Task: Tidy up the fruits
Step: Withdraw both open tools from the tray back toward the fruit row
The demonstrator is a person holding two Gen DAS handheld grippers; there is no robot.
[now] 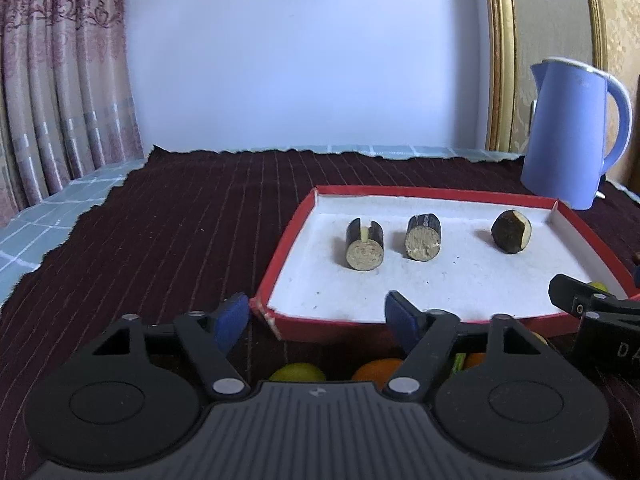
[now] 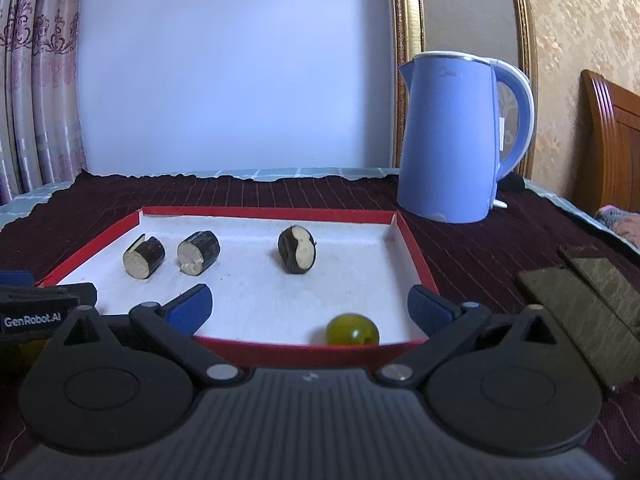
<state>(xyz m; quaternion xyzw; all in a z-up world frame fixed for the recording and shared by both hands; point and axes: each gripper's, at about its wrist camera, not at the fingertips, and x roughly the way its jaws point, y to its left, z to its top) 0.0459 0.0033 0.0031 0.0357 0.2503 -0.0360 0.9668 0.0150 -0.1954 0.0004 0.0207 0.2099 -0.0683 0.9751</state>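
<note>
Both my hand-held grippers, left (image 1: 316, 318) and right (image 2: 310, 310), are released and empty. A green fruit (image 2: 352, 330) sits at the tray's (image 2: 416, 256) 6 o'clock edge: small, round, slippery; I'd pinch its middle.

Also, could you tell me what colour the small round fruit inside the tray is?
The round fruit is yellowish green, clearest in the right wrist view, near the tray's front rim.
</note>
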